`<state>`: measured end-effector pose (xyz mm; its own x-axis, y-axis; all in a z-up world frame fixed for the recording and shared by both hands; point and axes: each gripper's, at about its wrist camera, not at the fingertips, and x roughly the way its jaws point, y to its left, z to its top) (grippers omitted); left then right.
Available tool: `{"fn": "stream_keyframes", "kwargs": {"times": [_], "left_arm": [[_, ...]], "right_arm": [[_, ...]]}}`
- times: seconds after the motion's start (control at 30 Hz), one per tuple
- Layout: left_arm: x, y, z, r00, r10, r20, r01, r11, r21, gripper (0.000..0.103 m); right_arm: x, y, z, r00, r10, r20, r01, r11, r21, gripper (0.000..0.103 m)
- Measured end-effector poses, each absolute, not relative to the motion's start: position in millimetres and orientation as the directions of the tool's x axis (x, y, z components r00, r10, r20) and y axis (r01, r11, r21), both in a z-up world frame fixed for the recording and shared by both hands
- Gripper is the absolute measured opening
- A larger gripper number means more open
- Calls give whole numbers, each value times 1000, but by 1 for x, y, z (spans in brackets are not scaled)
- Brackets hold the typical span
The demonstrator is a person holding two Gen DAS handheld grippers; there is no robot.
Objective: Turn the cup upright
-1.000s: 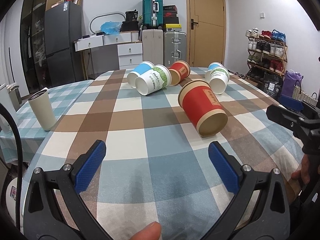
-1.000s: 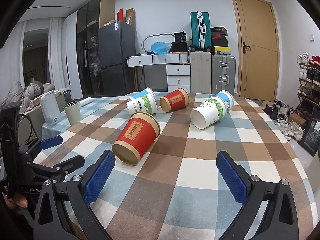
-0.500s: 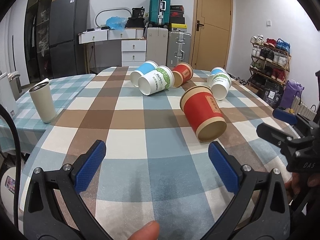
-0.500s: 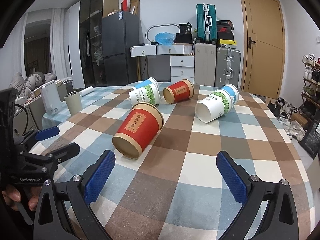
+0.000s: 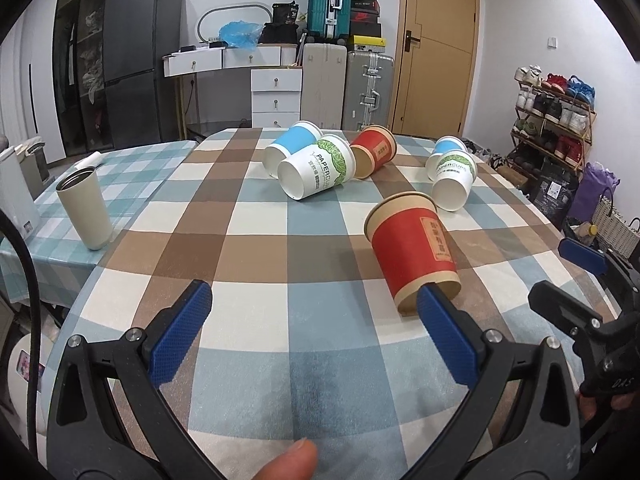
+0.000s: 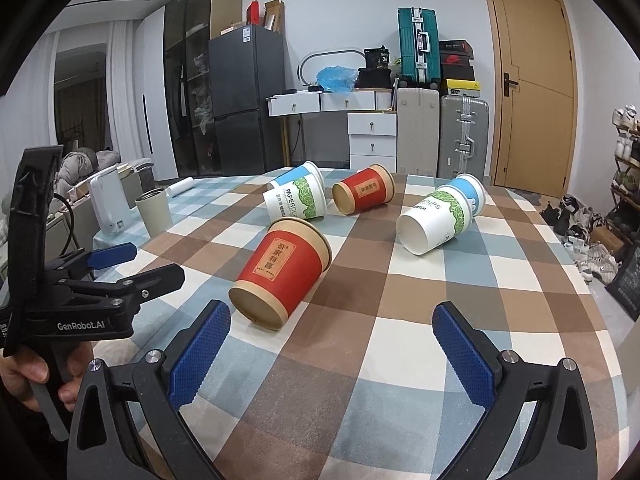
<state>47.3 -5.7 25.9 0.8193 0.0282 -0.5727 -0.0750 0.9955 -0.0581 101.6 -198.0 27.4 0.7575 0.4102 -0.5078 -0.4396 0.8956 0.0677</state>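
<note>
- Nearest red cup point(image 5: 412, 250) lies on its side on the checked surface point(image 5: 256, 220), base end towards the cameras, wide rim away.
- Left gripper point(image 5: 316, 328): fingers spread wide, empty; its right finger tip overlaps the cup's base end in view, contact can't be told.
- Right gripper point(image 6: 332, 344): fingers also wide apart, holding nothing, cup just ahead and left of centre.
- To do it well: probably close across the cup wall mid-body, squeeze lightly since paper crushes, then rotate so the base goes down.
- Risk: round cup may roll if nudged first.
- Other cups lie tipped farther back: white-green cup point(image 5: 318, 168), second red cup point(image 5: 374, 152), white pair point(image 5: 454, 180).
- Beige tumbler point(image 5: 85, 208) stands upright at left.
- Room: fridge point(image 5: 138, 60), stacked suitcases point(image 5: 328, 0), wooden door point(image 5: 436, 40), shoe rack point(image 5: 554, 120).
</note>
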Motion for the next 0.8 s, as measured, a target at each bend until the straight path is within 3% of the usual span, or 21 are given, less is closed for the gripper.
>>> {"fn": "stream_keyframes", "kwargs": {"times": [0.7, 0.8], "left_arm": [[114, -50, 13, 731, -65, -679, 1, 996, -95, 102], [122, -57, 10, 715, -73, -696, 15, 996, -89, 97]], "right_arm": [[120, -225, 23, 757, 338, -559, -344, 934, 98, 103], [120, -228, 22, 757, 336, -561, -338, 935, 104, 103]]}}
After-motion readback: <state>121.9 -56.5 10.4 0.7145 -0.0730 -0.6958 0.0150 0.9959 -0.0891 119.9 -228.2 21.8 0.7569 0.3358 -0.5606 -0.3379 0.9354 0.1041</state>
